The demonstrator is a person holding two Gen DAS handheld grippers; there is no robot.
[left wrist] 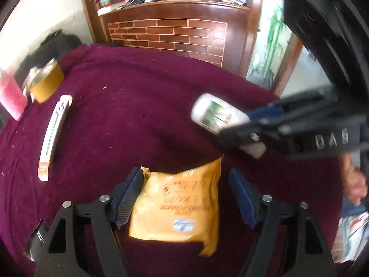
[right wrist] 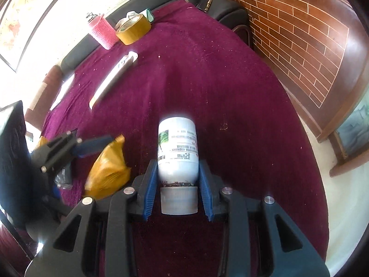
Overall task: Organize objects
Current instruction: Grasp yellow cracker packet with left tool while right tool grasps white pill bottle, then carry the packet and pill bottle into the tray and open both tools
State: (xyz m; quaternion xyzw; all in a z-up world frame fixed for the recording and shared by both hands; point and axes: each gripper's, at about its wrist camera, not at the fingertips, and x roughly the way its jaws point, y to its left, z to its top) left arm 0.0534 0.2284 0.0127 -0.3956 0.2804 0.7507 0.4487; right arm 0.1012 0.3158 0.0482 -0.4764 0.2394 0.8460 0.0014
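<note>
A yellow padded packet (left wrist: 180,203) lies on the maroon tablecloth (left wrist: 138,103), between the fingers of my left gripper (left wrist: 184,172). The left pad sits at the packet's edge and the right pad stands clear of it, so this gripper is open. From the right wrist view the same packet (right wrist: 108,166) and left gripper (right wrist: 92,145) show at the lower left. My right gripper (right wrist: 178,161) is shut on a white labelled bottle (right wrist: 177,147), gripped near its cap and held above the cloth. The bottle (left wrist: 214,113) also shows in the left wrist view at the right, in the right gripper (left wrist: 249,124).
A long white box (left wrist: 54,136) lies at the left. A tan tape roll (left wrist: 46,83) and a pink-sleeved bottle (left wrist: 11,97) stand at the far left edge. A black sachet (left wrist: 37,237) lies near the left gripper. A brick-patterned wooden cabinet (left wrist: 168,37) backs the table.
</note>
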